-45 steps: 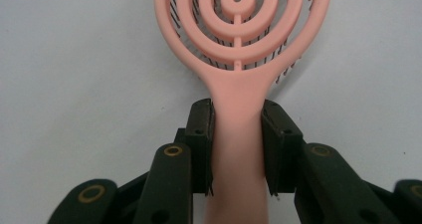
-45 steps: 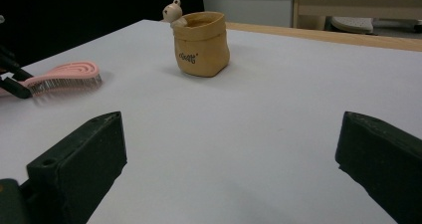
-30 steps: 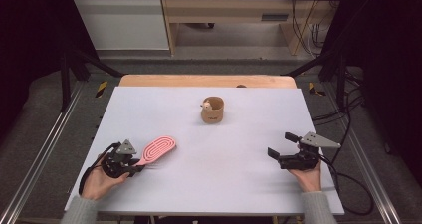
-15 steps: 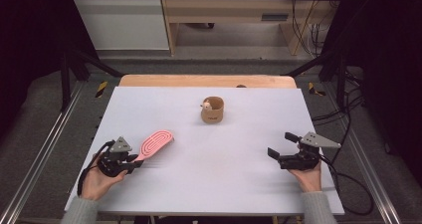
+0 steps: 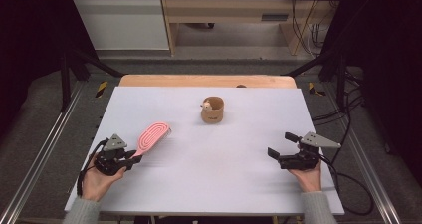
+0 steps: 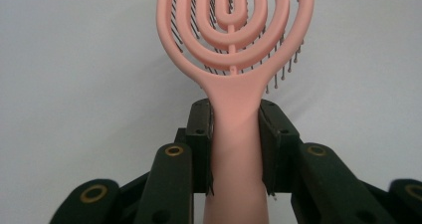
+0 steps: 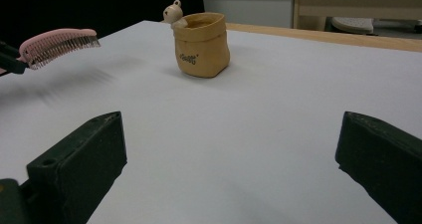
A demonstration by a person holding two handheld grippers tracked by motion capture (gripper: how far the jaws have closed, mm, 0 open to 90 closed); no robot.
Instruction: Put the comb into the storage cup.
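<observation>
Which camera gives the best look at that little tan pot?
The right gripper view: the tan pot is close, side-on, with its figurine and lettering visible. The high view shows it small from above.

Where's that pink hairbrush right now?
In the high view the pink hairbrush is at the table's left side, its handle clamped in the left gripper, its head angled toward the small tan pot.
</observation>
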